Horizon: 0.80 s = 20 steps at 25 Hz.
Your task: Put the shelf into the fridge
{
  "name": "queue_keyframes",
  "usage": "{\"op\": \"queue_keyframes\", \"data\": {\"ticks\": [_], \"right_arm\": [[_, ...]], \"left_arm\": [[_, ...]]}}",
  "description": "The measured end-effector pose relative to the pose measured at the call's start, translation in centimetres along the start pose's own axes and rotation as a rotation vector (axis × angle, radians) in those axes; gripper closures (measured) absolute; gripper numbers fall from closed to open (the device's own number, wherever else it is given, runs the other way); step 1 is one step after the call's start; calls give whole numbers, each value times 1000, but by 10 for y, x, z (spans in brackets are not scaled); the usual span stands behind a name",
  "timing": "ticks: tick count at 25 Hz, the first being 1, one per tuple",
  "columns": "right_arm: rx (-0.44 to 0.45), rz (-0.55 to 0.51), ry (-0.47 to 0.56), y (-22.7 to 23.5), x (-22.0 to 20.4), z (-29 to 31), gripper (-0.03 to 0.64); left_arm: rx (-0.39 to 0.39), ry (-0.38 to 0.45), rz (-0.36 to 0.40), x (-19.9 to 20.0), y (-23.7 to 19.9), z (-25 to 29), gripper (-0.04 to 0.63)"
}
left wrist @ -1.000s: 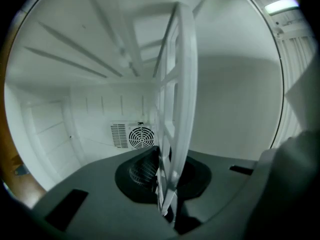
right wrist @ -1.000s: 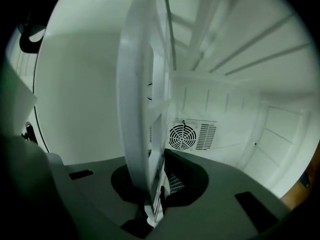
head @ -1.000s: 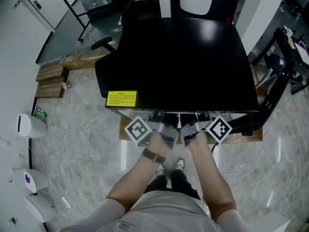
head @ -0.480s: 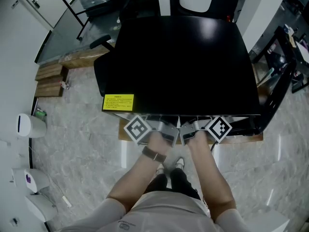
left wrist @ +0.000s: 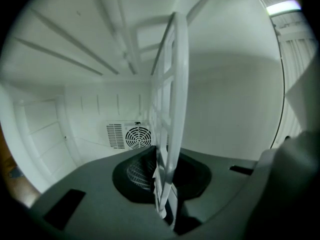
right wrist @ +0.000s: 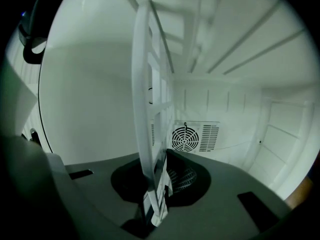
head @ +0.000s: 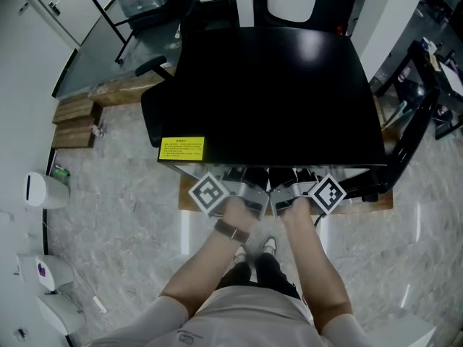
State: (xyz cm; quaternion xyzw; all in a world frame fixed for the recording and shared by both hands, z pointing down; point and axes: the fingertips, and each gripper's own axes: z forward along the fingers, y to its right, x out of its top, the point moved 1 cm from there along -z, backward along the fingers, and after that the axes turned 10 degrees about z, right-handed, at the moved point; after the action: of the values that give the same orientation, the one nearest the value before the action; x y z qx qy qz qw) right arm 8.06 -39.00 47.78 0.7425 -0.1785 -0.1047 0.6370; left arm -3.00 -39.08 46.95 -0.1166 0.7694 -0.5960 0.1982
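Observation:
A white grid shelf stands edge-on in the left gripper view, reaching into the white fridge interior. My left gripper is shut on its near edge. The same shelf shows in the right gripper view, with my right gripper shut on it. From the head view, both grippers, left and right, sit side by side at the front edge of the black-topped fridge. Their jaws and the shelf are hidden under that top.
A round fan vent sits on the fridge's back wall, with shelf rails along the side walls. A yellow label marks the fridge top's front left corner. Around the fridge are a black chair, wooden blocks and a black frame.
Both grippers stay at the fridge's front edge. Only the head view shifts slightly and returns.

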Motion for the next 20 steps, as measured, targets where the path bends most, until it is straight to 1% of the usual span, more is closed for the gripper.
{"op": "queue_keyframes", "data": {"ticks": [4,9,11,15,18,20], "right_arm": [[-18,-8,8,-1,-3,-12,568],[-43,-25,4,2,-11,-32,568],[-44,-26,3,6,-14,-43,568],[-43,-21,1,6,-15,-43,568],[-24,-19,8,17,-24,-68,568],[-26,-18,7,10,-25,-65,568]], "left_arm": [[-2,-20,-17,-9,2,-8,566],[0,-33,-21,-19,3,-26,566],[0,-34,-20,-25,0,-37,566],[2,-44,-16,-26,0,-37,566],[-8,-55,-4,-38,-5,-60,566],[0,-61,-8,-36,1,-56,566]]}}
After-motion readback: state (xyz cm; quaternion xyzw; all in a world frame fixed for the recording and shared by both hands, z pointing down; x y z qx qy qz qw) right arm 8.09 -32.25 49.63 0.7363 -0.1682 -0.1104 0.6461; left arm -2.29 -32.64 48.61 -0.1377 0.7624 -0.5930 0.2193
